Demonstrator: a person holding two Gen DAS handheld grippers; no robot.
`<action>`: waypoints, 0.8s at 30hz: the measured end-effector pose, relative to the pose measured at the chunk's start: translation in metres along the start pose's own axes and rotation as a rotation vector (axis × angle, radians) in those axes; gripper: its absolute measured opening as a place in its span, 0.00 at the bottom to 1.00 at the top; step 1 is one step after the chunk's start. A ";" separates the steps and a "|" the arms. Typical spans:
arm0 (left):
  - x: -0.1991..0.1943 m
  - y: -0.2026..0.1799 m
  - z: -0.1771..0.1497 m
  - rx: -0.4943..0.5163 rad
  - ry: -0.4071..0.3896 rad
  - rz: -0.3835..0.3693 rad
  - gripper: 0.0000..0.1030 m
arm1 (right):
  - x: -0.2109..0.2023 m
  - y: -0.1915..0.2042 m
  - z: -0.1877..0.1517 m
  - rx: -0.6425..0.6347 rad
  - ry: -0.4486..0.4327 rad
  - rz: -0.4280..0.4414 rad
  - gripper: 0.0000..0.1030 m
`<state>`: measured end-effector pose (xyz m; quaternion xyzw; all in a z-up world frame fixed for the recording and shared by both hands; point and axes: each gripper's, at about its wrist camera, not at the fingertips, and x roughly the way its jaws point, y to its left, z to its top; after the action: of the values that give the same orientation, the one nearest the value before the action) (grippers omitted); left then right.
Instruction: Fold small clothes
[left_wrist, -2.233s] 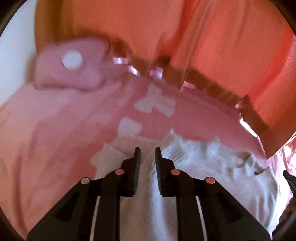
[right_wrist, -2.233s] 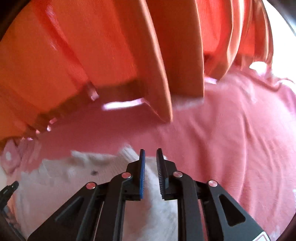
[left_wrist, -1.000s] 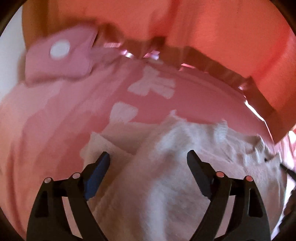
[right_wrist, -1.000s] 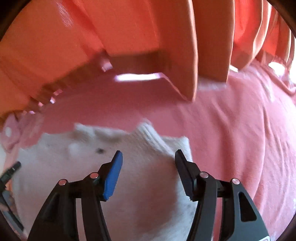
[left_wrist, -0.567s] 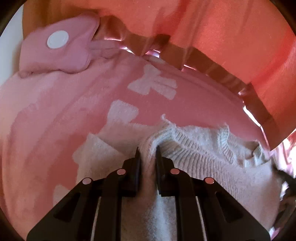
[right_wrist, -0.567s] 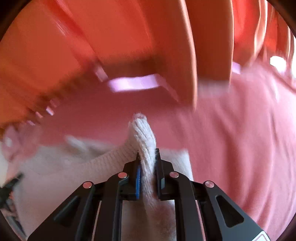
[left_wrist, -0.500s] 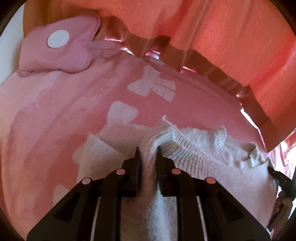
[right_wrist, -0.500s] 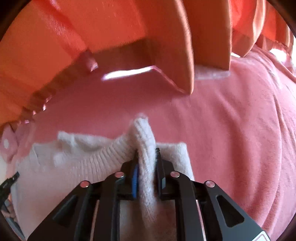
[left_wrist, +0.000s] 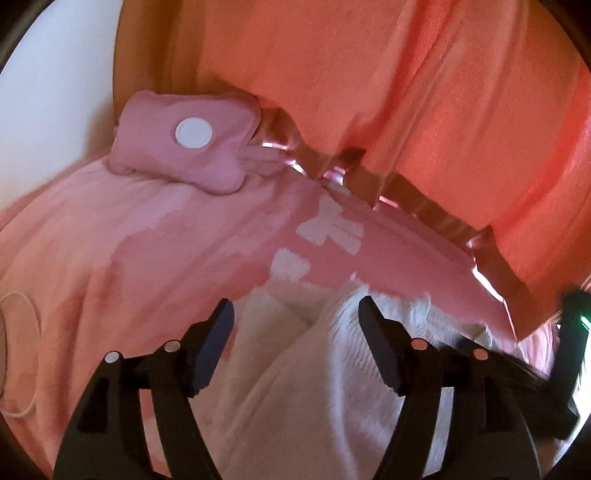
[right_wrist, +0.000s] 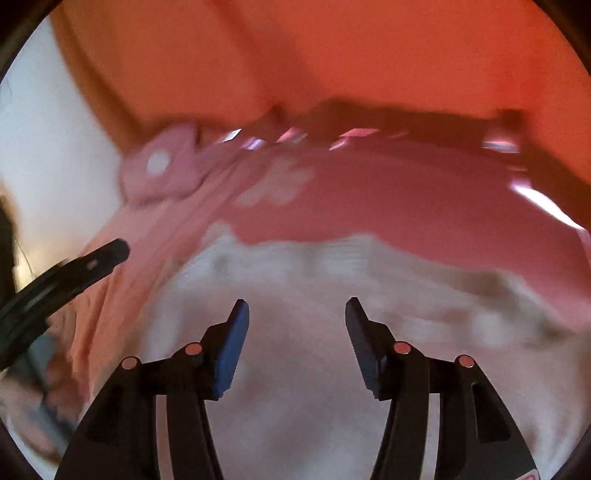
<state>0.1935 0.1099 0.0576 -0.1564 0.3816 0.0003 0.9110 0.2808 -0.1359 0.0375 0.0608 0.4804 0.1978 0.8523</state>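
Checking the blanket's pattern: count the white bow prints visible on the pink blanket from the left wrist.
2. One whole bow lies near the blanket's far edge; a second sits just below it, partly covered by the white sweater. More may be hidden beneath.

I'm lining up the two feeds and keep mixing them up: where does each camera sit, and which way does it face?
Left wrist view: on the left gripper, angled down at the white knit garment on the pink blanket; its opening jaws show, nothing pinched.
Right wrist view: on the right gripper, angled down at the same garment, blurred; its jaws are opening, nothing pinched, and the left gripper shows at the left edge.
Shared: garment, blanket, pink pillow, orange curtain.
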 end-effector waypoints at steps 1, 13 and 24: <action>-0.001 0.002 -0.001 0.015 0.012 0.011 0.65 | 0.016 0.007 0.005 0.003 0.022 0.003 0.52; 0.009 -0.012 -0.011 0.117 0.046 0.057 0.66 | 0.086 0.028 0.046 -0.011 0.073 -0.132 0.00; 0.022 -0.025 -0.015 0.162 0.084 0.061 0.80 | -0.129 -0.092 -0.037 0.237 -0.246 -0.344 0.54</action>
<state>0.2020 0.0790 0.0394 -0.0703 0.4227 -0.0094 0.9035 0.2159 -0.2745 0.0935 0.1013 0.3959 -0.0170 0.9125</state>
